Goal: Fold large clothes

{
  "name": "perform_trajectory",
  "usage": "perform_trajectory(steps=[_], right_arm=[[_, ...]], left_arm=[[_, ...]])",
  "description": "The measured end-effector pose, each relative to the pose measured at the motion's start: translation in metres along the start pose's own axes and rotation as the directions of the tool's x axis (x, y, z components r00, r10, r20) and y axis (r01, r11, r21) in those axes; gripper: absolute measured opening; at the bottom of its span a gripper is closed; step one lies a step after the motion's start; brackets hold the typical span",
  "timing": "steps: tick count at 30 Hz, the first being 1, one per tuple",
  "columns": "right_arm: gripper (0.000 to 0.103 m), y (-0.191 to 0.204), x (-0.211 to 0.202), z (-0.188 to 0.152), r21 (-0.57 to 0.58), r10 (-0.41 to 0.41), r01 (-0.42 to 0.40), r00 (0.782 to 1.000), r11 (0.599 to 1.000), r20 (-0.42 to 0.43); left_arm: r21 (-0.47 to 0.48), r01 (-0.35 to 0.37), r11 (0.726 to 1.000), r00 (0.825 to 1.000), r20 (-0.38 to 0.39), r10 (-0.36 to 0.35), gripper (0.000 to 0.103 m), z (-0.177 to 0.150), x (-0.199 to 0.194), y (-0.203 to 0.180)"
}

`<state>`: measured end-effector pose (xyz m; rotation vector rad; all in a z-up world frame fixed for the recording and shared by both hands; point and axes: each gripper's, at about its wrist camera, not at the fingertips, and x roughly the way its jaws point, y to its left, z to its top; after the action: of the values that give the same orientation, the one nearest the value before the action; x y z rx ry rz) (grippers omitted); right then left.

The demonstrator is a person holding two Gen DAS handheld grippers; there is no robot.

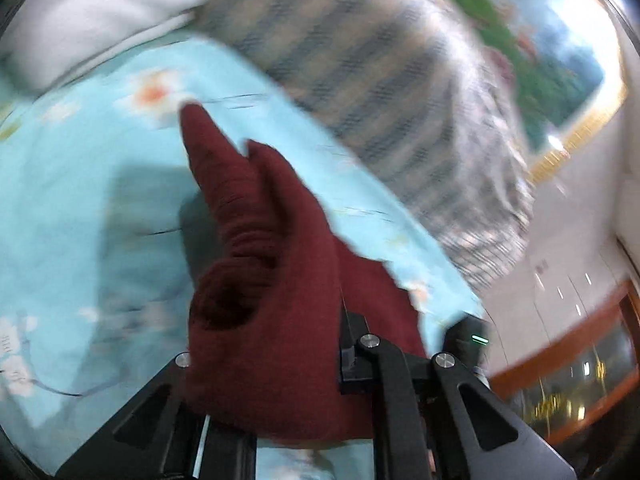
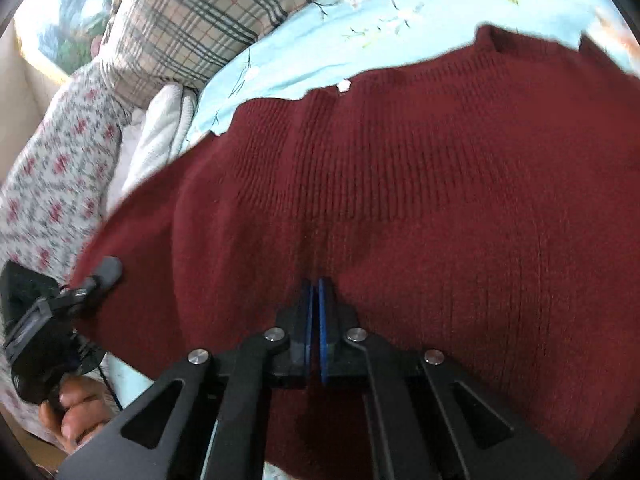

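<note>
A dark red knitted sweater [image 2: 420, 200] lies spread on a light blue flowered bedsheet [image 2: 360, 28]. My right gripper [image 2: 316, 292] is shut on a pinched fold of the sweater near its lower edge. In the left wrist view a sleeve and bunched part of the sweater [image 1: 260, 280] hang over my left gripper [image 1: 304, 356]; the jaws appear shut on the cloth, which hides the fingertips. The left gripper also shows at the left of the right wrist view [image 2: 92, 280], at the sweater's edge.
A plaid quilt [image 2: 192, 20] and a white pillow [image 1: 92, 12] lie at the head of the bed. A flowered blanket [image 2: 56, 176] lies at the bed's side. A framed picture [image 1: 560, 40] hangs on the wall, with a wooden cabinet [image 1: 580, 368] beyond the bed.
</note>
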<state>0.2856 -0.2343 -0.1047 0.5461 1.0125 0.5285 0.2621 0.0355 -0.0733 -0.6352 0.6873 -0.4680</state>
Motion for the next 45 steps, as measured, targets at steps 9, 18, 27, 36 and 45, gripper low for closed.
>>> perform_trajectory(steps=[9, 18, 27, 36, 45], right_arm=[[0.029, -0.104, -0.069, 0.003, 0.420, 0.296, -0.366, 0.929, 0.830, 0.224], [0.063, -0.116, -0.091, 0.015, 0.392, 0.360, -0.426, 0.903, 0.815, 0.234], [0.031, -0.093, -0.062, 0.080, 0.205, 0.165, -0.171, 0.985, 0.964, 0.044], [0.016, -0.084, -0.135, 0.094, -0.020, 0.202, -0.202, 0.958, 0.979, 0.201], [0.015, -0.160, -0.124, 0.069, 0.098, 0.023, -0.038, 0.988, 0.994, 0.151]], left_arm=[[0.291, 0.095, 0.952, 0.973, -0.227, -0.028, 0.011, -0.062, 0.094, -0.106], [0.494, -0.044, 0.869, 0.969, -0.192, 0.158, 0.011, -0.108, 0.128, -0.121], [0.586, -0.088, 0.805, 0.967, -0.143, 0.210, 0.011, -0.121, 0.129, -0.134], [0.602, 0.003, 0.798, 0.982, -0.154, 0.112, 0.012, -0.123, 0.142, -0.187], [0.636, 0.034, 0.771, 0.955, -0.248, 0.163, 0.012, -0.163, 0.182, -0.182]])
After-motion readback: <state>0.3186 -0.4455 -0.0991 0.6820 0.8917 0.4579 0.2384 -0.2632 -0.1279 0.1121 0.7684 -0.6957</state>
